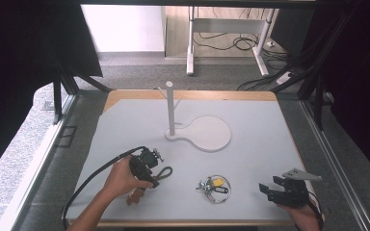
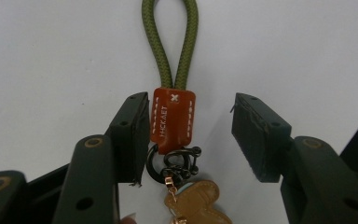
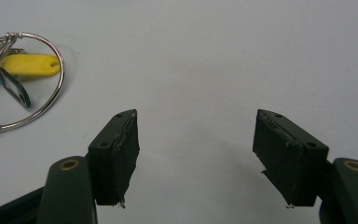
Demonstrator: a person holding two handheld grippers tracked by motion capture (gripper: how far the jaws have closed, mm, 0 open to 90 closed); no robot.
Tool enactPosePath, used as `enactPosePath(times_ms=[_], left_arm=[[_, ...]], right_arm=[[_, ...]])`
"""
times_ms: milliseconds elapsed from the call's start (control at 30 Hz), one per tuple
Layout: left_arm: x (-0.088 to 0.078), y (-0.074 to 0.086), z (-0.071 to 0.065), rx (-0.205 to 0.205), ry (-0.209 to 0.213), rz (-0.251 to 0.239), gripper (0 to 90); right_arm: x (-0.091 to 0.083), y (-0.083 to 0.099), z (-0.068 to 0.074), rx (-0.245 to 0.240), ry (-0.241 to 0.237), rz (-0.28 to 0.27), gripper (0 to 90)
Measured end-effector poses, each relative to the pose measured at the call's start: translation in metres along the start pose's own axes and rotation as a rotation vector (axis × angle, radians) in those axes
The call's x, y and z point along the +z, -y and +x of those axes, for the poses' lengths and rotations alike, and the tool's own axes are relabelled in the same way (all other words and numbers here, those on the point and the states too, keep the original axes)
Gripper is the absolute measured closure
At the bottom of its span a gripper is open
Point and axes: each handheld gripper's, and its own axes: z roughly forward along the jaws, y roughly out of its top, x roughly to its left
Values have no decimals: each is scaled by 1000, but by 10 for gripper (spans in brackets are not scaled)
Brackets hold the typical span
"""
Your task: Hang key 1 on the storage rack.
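A grey-white table (image 1: 250,144) is seen from above, with a person's forearms entering from the bottom edge. The left gripper (image 1: 150,166) is held by the left hand (image 1: 123,178) near the front left of the table, a black cable trailing from it. The right gripper (image 1: 277,188) is held at the front right corner, topped by a grey three-cornered plate. Between the two, a key ring (image 1: 214,186) with a yellow tag lies flat on the table. Farther back, near the centre, a white stand (image 1: 200,132) is set, made of a round flat base and an upright post.

Detail lost from above is given in the left gripper view. An olive green cord loop (image 2: 170,42) is laid on the table, running away from the camera. It is joined to an orange leather tab (image 2: 172,119) with white stitching, followed by a dark metal ring and shackle (image 2: 177,163) and a tan leather charm (image 2: 196,203). The left gripper (image 2: 189,135) has its jaws spread apart, one on each side of the tab; one jaw lies just beside the tab, and contact cannot be made out.

In the right gripper view, the right gripper (image 3: 198,156) is seen with its jaws wide apart over bare table, nothing between them. The key ring (image 3: 21,77) is shown up close at the upper left, well apart from the jaws: a large silver wire ring carrying the yellow tag (image 3: 28,65) and a dark tag.
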Motion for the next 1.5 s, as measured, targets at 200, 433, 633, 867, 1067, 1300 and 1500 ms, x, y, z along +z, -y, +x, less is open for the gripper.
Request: enactPosePath(times_ms=[200, 433, 633, 867, 1067, 1300, 1500], left_arm=[[7, 0, 0, 12, -11, 24, 510], [14, 4, 3, 9, -27, 50, 541], [14, 5, 2, 16, -56, 43, 602], [13, 5, 3, 12, -63, 38, 660], [-2, 9, 7, -12, -40, -26, 662], [-26, 15, 11, -48, -23, -115, 662], [-42, 16, 13, -52, -28, -145, 662]], right_arm=[[1, 0, 0, 0, 2, 7, 315], [2, 0, 1, -1, 2, 10, 315], [2, 0, 0, 5, 4, 11, 316], [1, 1, -1, 5, 9, 12, 316], [1, 1, -2, 15, 17, 13, 319], [-1, 1, -4, 24, 21, 8, 319], [-1, 2, -5, 31, 20, 8, 319]])
